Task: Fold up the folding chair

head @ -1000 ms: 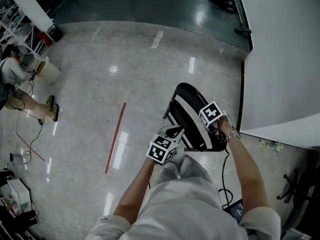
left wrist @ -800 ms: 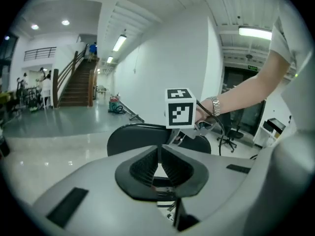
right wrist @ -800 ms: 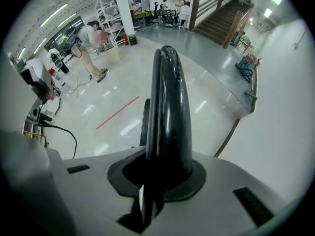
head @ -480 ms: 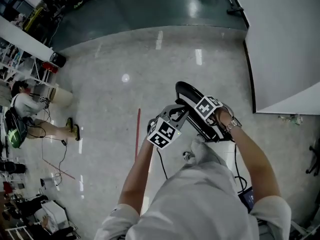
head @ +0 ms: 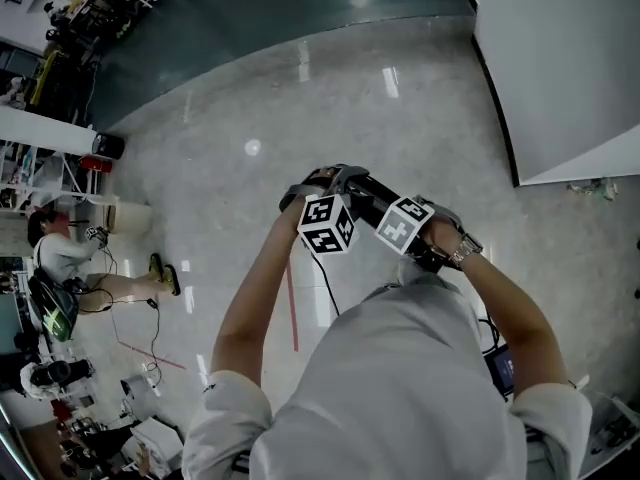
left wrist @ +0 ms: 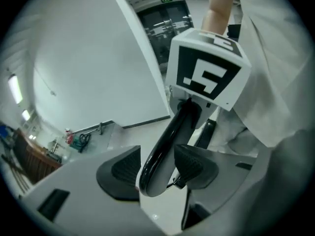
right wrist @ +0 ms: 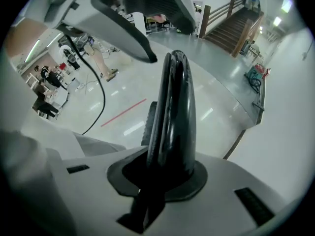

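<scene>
Over the shiny floor (head: 400,118), the folding chair (head: 365,188) looks already folded flat, a thin black slab held up in front of the person. The right hand-held gripper (right wrist: 162,173) pinches its edge firmly. The left hand-held gripper (left wrist: 155,168) is opening, with the chair's rim loose between its jaws. Probably only putting it away is left.

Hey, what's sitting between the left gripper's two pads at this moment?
The folding chair's black rim stands between them, as the left gripper view shows. The left gripper's jaws are opening, and a gap shows on one side of the rim.
</scene>
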`<state>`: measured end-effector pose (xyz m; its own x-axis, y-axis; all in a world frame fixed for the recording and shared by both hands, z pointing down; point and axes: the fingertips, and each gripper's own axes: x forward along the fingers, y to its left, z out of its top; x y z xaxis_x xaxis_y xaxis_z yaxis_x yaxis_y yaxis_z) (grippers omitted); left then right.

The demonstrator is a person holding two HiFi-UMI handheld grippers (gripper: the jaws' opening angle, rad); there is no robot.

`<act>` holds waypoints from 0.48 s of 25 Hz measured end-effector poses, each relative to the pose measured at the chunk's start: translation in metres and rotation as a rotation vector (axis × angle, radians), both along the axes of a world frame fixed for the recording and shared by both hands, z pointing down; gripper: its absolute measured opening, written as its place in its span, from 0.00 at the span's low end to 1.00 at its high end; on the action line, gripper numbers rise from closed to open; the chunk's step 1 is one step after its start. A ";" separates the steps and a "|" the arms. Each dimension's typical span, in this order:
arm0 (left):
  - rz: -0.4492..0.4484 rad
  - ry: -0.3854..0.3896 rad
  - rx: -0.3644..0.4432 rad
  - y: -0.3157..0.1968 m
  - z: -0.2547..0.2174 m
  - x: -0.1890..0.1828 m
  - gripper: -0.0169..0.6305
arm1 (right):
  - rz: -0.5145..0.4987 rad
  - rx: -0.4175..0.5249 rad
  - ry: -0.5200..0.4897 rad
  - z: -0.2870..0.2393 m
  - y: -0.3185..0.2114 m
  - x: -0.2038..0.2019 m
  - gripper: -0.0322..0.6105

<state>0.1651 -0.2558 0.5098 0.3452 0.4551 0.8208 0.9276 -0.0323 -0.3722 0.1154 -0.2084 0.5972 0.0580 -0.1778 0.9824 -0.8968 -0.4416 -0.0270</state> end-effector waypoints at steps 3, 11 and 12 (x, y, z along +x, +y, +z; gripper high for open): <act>0.157 -0.080 0.152 0.011 0.028 -0.003 0.35 | -0.009 0.007 0.001 0.008 0.009 -0.003 0.15; 0.364 -0.207 0.251 0.021 0.055 0.018 0.39 | 0.046 0.030 -0.060 0.012 0.011 0.017 0.15; 0.404 -0.214 0.268 0.020 0.059 0.017 0.39 | 0.057 0.033 -0.067 0.011 0.008 0.017 0.15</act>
